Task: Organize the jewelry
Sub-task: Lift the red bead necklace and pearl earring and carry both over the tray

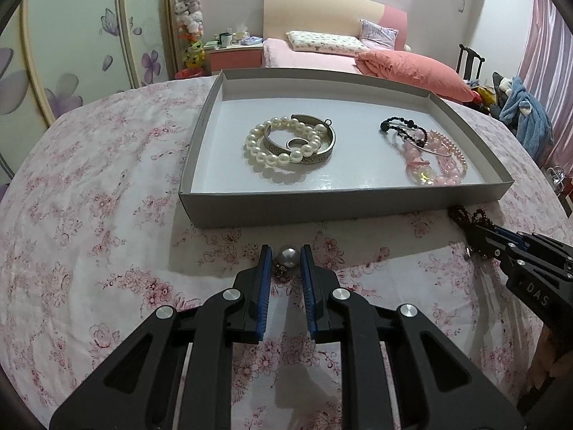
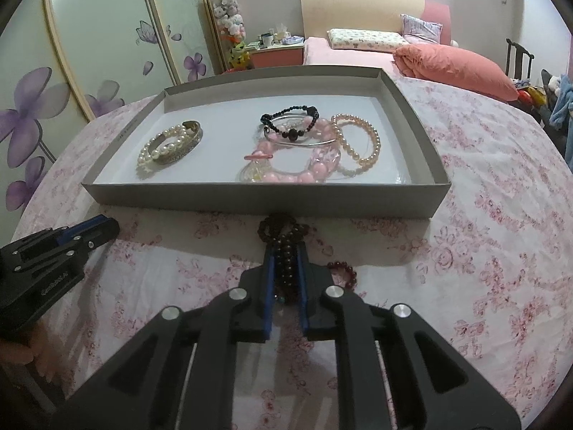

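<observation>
The left gripper (image 1: 285, 256) has its fingers closed on a silver bead pendant (image 1: 288, 256) lying on the flowered table (image 1: 107, 215), at 6 o'clock from the grey tray (image 1: 322, 204). The right gripper (image 2: 285, 261) pinches a dark bead string (image 2: 286, 243), seemingly a bracelet, just below the tray's near wall. Pearl bracelets (image 1: 283, 143) and pink beads (image 2: 304, 175) lie inside the tray.

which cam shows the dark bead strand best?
Right wrist: the dark bead strand sits centred between the right gripper pads, shut on it, just before the grey tray. Left wrist catches only a clump at the right edge, partly hidden by that gripper.
</observation>
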The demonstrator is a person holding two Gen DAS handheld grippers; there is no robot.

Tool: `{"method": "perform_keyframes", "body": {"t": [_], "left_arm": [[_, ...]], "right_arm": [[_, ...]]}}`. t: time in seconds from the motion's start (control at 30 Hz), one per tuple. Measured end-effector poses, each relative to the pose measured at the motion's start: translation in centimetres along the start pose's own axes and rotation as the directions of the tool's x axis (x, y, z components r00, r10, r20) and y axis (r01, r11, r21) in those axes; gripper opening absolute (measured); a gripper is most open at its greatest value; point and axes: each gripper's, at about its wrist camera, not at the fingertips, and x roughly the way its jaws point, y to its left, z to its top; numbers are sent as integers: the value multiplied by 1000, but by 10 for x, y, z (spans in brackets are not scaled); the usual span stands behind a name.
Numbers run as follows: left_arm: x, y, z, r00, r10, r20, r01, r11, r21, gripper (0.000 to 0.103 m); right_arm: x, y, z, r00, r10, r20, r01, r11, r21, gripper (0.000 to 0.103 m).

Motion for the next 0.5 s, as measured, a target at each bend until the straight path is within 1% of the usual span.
{"method": "perform_keyframes", "body": {"t": [0.13, 0.5], "left_arm": [[0, 0, 0, 1000, -4, 0, 4, 1000, -3, 18], [0, 0, 0, 1000, -2, 0, 2, 1000, -2, 18]], "right_arm": [[0, 2, 0, 1000, -25, -1, 25, 999, -20, 13], [1, 2, 1, 1000, -22, -1, 22, 1000, -17, 13]]}}
